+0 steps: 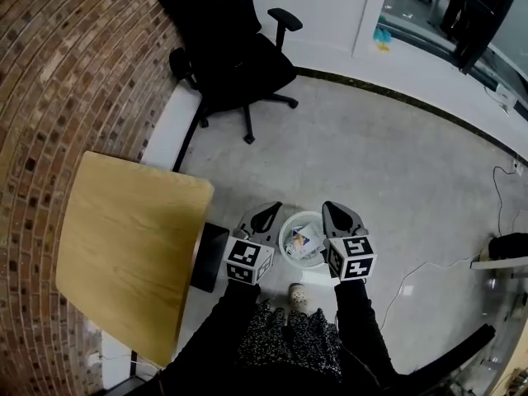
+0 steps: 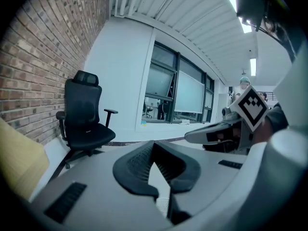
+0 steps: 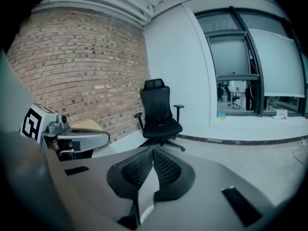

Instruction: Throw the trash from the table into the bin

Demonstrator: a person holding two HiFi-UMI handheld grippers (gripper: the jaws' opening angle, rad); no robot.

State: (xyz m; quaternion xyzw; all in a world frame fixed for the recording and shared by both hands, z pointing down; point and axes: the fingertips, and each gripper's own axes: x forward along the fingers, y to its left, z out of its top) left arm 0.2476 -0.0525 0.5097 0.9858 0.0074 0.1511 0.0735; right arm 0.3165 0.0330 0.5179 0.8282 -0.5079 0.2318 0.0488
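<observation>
In the head view the white bin (image 1: 285, 236) stands on the floor just off the table's corner, with crumpled paper trash (image 1: 307, 239) inside. My left gripper (image 1: 271, 209) hangs over the bin's left rim and my right gripper (image 1: 331, 207) over its right rim. Both sets of jaws are shut with nothing between them. The wooden table (image 1: 132, 254) at the left shows a bare top. In the left gripper view the left gripper (image 2: 153, 144) has its tips together, and the same holds for the right gripper (image 3: 153, 150) in its own view.
A black office chair (image 1: 239, 56) stands by the brick wall (image 1: 66, 73) beyond the table. A flat black object (image 1: 210, 258) lies on the floor at the table's edge. A white cable (image 1: 429, 271) trails across the floor at right. A shoe (image 1: 297, 297) is just below the bin.
</observation>
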